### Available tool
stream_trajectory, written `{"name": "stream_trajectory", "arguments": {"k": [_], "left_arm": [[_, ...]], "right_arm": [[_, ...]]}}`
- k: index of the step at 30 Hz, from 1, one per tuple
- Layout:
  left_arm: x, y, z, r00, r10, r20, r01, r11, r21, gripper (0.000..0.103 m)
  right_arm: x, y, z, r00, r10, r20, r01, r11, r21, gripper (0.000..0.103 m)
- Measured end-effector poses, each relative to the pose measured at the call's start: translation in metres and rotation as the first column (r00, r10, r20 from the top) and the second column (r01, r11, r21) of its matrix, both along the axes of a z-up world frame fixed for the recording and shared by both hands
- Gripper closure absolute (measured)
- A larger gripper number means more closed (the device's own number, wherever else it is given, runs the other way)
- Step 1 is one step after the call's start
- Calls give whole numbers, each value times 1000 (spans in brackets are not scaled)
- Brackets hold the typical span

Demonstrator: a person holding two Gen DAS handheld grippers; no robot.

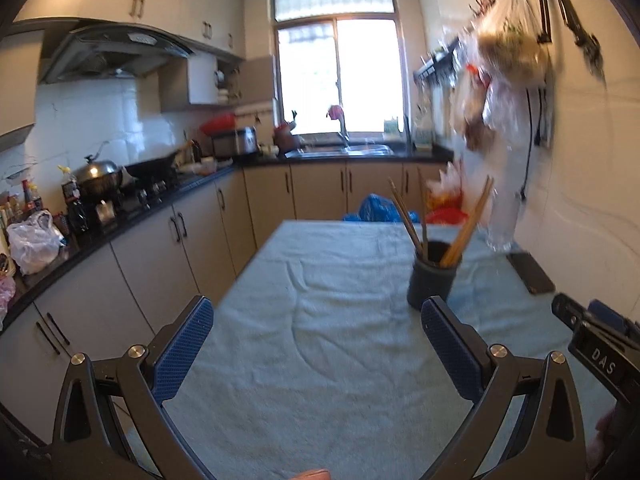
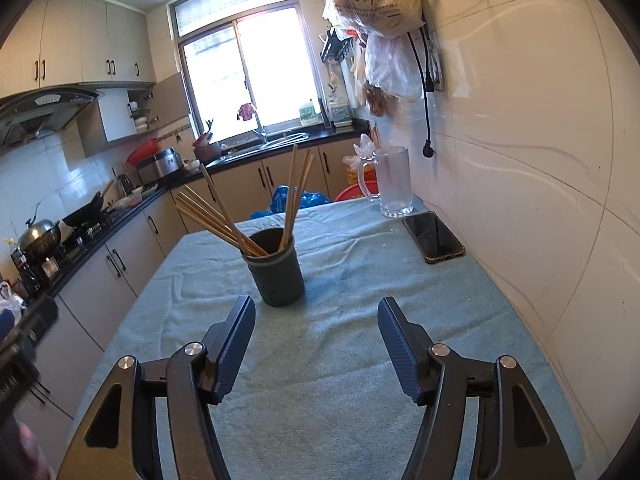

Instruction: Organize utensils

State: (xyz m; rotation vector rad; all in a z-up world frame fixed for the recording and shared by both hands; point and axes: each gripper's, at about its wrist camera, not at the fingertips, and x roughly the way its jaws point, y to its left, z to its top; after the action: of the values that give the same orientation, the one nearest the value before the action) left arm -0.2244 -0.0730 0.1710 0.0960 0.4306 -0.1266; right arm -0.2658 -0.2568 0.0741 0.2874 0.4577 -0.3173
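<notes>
A dark grey utensil holder (image 2: pixel 277 270) stands on the table covered by a light blue cloth (image 2: pixel 328 360). Several wooden chopsticks (image 2: pixel 224 220) stand in it, leaning left and upright. In the left wrist view the holder (image 1: pixel 434 276) is ahead to the right with its chopsticks (image 1: pixel 468 224). My left gripper (image 1: pixel 316 314) is open and empty above the cloth. My right gripper (image 2: pixel 316 312) is open and empty, just short of the holder. The right gripper's body (image 1: pixel 600 348) shows at the left view's right edge.
A glass mug (image 2: pixel 394 182) and a black phone (image 2: pixel 434 238) lie at the table's far right by the wall. Plastic bags (image 2: pixel 380 4) hang on the wall above. A kitchen counter (image 2: pixel 104 224) with stove and pots runs along the left.
</notes>
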Motion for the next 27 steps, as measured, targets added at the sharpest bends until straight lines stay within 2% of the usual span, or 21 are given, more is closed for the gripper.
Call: {"name": "stream_trajectory", "arguments": {"k": [11,27], "left_arm": [[20,-17,-18,996,-21,-85,22,1000,12,0],[35,-15,-29,988,-31,-152,32,999,5,0]], "right_arm": [[6,-12,-20,998,-23,-52,24,999,26,34],[17,-7,-29,996,-19,-89,21,1000,23,33]]}}
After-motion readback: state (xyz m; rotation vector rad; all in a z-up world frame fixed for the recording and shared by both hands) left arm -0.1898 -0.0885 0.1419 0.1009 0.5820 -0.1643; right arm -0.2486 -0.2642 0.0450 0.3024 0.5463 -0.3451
